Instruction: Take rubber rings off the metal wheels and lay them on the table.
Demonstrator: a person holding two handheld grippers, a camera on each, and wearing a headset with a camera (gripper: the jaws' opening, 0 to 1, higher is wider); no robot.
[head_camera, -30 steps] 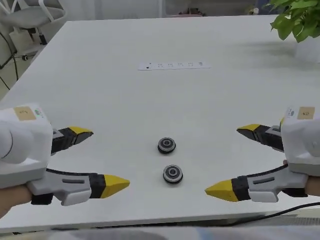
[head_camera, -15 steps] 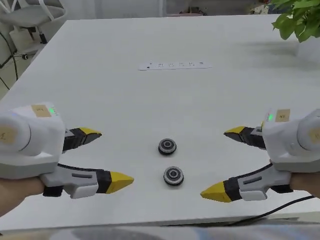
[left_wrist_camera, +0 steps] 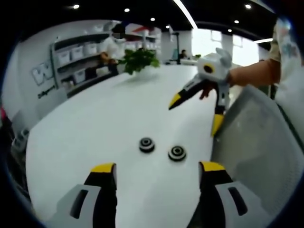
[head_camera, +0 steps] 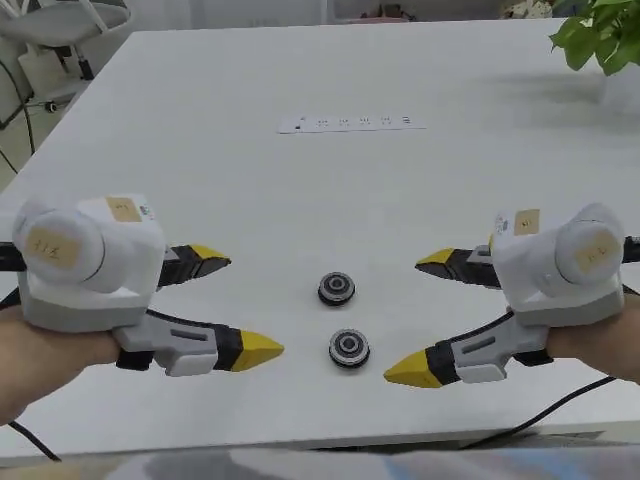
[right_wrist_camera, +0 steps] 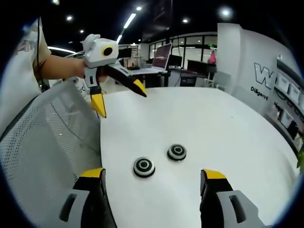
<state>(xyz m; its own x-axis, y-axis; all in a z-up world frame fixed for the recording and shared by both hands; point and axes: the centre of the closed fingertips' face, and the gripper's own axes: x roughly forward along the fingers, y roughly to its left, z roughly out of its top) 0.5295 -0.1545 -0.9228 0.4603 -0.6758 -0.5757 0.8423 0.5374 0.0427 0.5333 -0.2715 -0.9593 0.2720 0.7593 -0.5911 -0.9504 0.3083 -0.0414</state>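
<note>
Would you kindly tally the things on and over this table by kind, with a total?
Metal wheels with rubber rings: 2, the far wheel and the near wheel.
Grippers: 2, the left gripper and the right gripper, jaws open.
Power strip: 1.
Plant: 1.
Total: 6.

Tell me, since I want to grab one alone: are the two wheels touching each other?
Apart. The head view shows a strip of bare table between the nearer wheel and the farther wheel.
</note>
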